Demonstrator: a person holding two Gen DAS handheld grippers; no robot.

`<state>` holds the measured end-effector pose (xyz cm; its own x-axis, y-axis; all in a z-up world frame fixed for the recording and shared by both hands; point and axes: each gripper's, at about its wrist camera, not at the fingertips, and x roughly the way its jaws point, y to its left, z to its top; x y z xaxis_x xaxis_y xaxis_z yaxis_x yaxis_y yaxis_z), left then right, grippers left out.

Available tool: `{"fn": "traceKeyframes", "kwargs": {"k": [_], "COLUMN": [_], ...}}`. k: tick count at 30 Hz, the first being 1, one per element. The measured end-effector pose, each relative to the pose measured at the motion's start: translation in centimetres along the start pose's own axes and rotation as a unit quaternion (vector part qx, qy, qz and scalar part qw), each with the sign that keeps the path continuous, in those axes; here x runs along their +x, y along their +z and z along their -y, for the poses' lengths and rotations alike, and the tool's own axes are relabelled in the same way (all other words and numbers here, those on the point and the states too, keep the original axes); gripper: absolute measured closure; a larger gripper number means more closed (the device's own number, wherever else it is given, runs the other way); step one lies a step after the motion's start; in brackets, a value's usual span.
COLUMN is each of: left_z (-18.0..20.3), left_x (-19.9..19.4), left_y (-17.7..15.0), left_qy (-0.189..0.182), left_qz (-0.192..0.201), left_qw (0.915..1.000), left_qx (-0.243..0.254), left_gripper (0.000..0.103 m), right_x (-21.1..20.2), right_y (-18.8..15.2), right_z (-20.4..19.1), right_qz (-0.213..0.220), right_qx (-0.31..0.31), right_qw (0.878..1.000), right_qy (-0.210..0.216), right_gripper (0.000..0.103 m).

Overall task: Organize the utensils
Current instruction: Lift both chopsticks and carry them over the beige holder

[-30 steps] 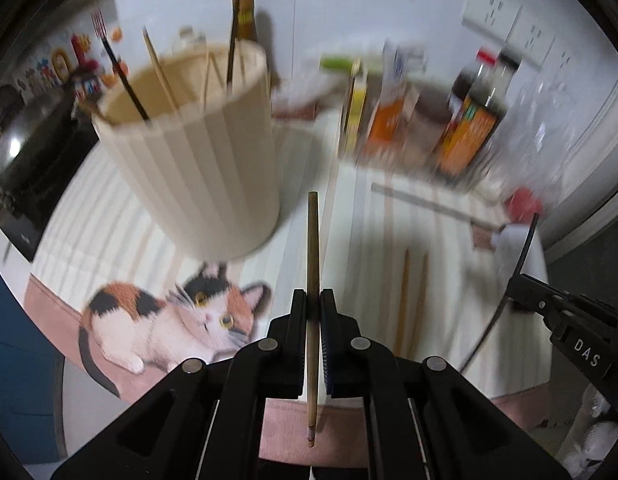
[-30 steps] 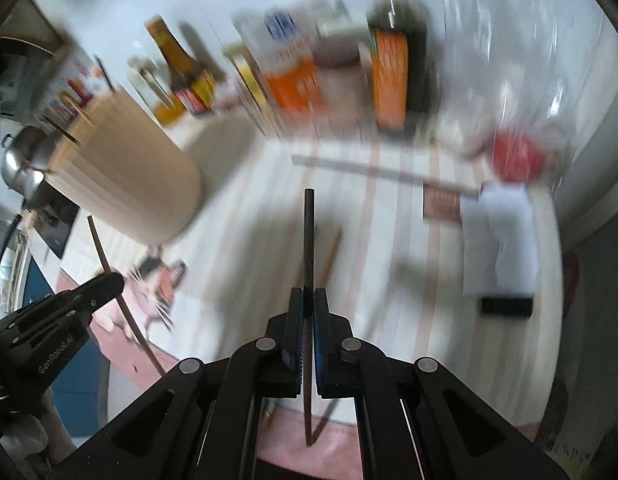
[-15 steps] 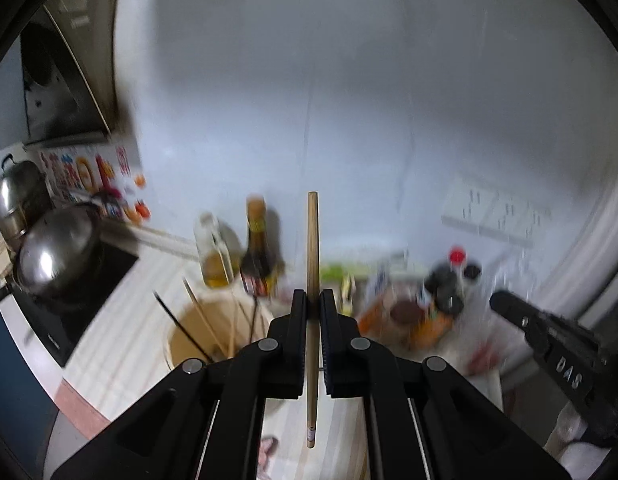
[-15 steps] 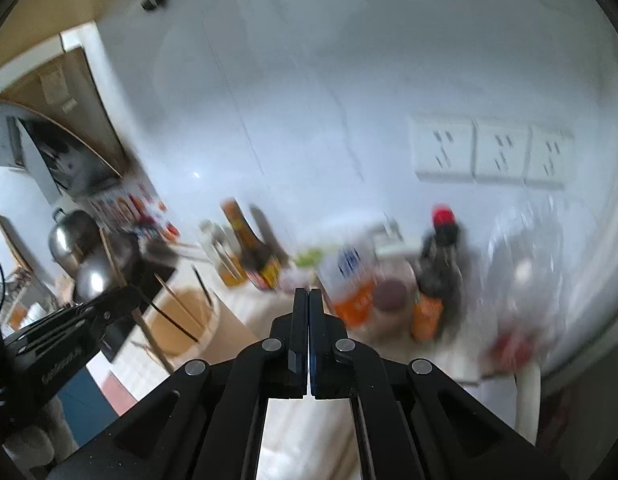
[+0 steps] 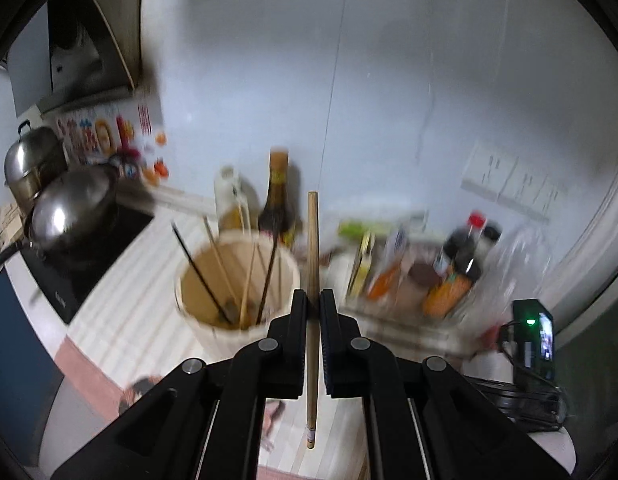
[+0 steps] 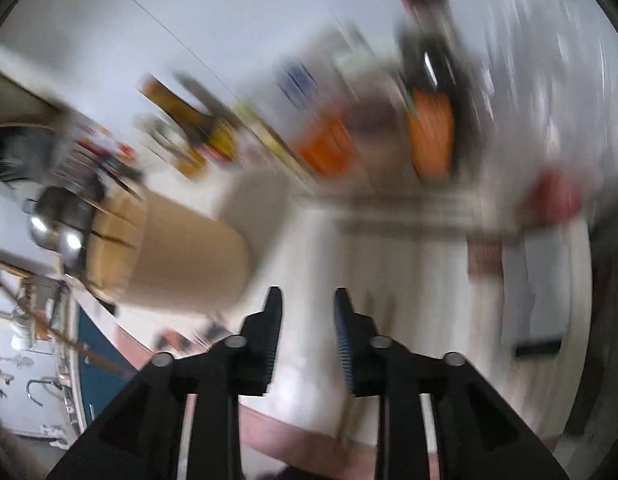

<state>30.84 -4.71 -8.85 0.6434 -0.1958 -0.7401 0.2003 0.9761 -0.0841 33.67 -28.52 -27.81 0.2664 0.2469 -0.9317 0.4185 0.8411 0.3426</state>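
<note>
My left gripper (image 5: 313, 300) is shut on a wooden chopstick (image 5: 313, 248), held upright above the counter. Just left of it and below stands the beige utensil bucket (image 5: 237, 280) with several chopsticks leaning inside. In the heavily blurred right wrist view, my right gripper (image 6: 308, 304) has its jaws opening with nothing between them. It hangs over the white striped counter mat (image 6: 409, 280). The bucket (image 6: 181, 256) lies to its left there.
Sauce bottles (image 5: 278, 200) and seasoning packs (image 5: 389, 276) line the wall behind the bucket. A steel wok (image 5: 65, 216) sits on the stove at far left. A small device with a green light (image 5: 535, 338) and cables is at the right counter edge.
My left gripper rose with the chopstick to above the bucket. My right gripper held a dark chopstick a second ago, then was shut and empty, and now stands parted over the mat.
</note>
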Motion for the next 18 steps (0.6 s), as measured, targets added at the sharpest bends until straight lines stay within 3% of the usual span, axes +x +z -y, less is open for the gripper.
{"fn": "traceKeyframes", "kwargs": {"k": [5, 10, 12, 14, 16, 18], "left_z": [2.0, 2.9, 3.1, 3.0, 3.0, 2.9], "left_x": [3.4, 6.1, 6.6, 6.9, 6.8, 6.0], "left_y": [-3.9, -6.8, -7.4, -7.7, -7.9, -7.7], "left_qy": [0.027, 0.047, 0.051, 0.050, 0.045, 0.043], "left_qz": [-0.044, -0.078, -0.084, -0.088, -0.089, -0.082], "left_qw": [0.9983, 0.9950, 0.9943, 0.9942, 0.9945, 0.9951], "left_qx": [0.026, 0.040, 0.041, 0.037, 0.035, 0.036], "left_gripper": [0.099, 0.099, 0.099, 0.099, 0.099, 0.099], "right_x": [7.0, 12.1, 12.7, 12.9, 12.2, 10.3], "right_y": [-2.2, -3.6, -4.6, -5.5, -6.0, -6.5], "right_z": [3.0, 3.2, 2.6, 1.9, 2.4, 2.2], "right_qz": [-0.052, -0.104, -0.094, -0.076, -0.055, -0.007], "right_qx": [0.023, 0.000, -0.028, -0.055, -0.044, -0.058], "right_qw": [0.997, 0.990, 0.987, 0.984, 0.988, 0.989], "right_qy": [-0.059, -0.100, -0.129, -0.153, -0.138, -0.135], "right_gripper": [0.074, 0.076, 0.091, 0.094, 0.097, 0.097]}}
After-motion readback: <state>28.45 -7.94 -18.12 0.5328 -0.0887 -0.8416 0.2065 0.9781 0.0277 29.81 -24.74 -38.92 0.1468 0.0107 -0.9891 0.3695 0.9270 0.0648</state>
